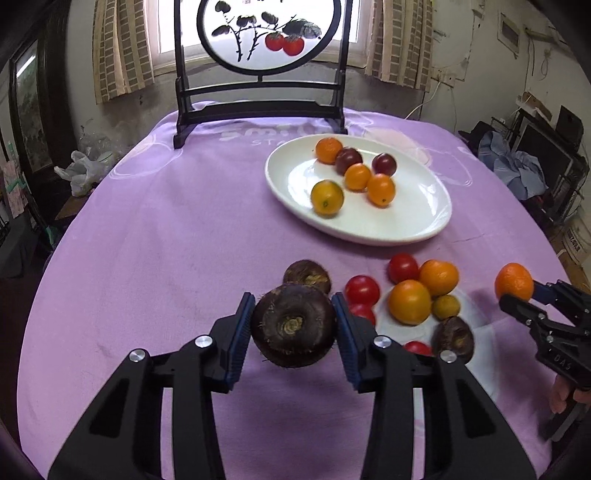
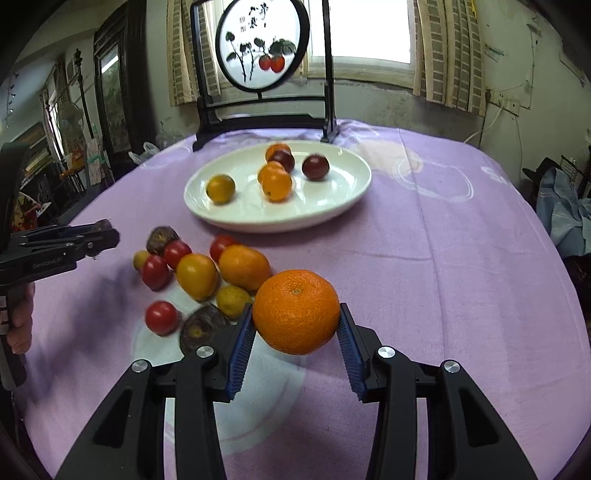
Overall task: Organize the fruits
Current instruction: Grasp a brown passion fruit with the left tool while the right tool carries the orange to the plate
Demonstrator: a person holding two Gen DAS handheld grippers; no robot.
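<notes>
My left gripper is shut on a dark brown water chestnut, held above the purple cloth. My right gripper is shut on an orange tangerine; it shows at the right edge of the left wrist view. A white oval plate holds several orange and dark purple fruits. A loose pile of red tomatoes, orange fruits and brown water chestnuts lies on the cloth between the grippers.
A black-framed round painted screen stands at the table's far edge behind the plate. The purple cloth covers the round table. Curtains and a window are behind; clutter stands at the right of the room.
</notes>
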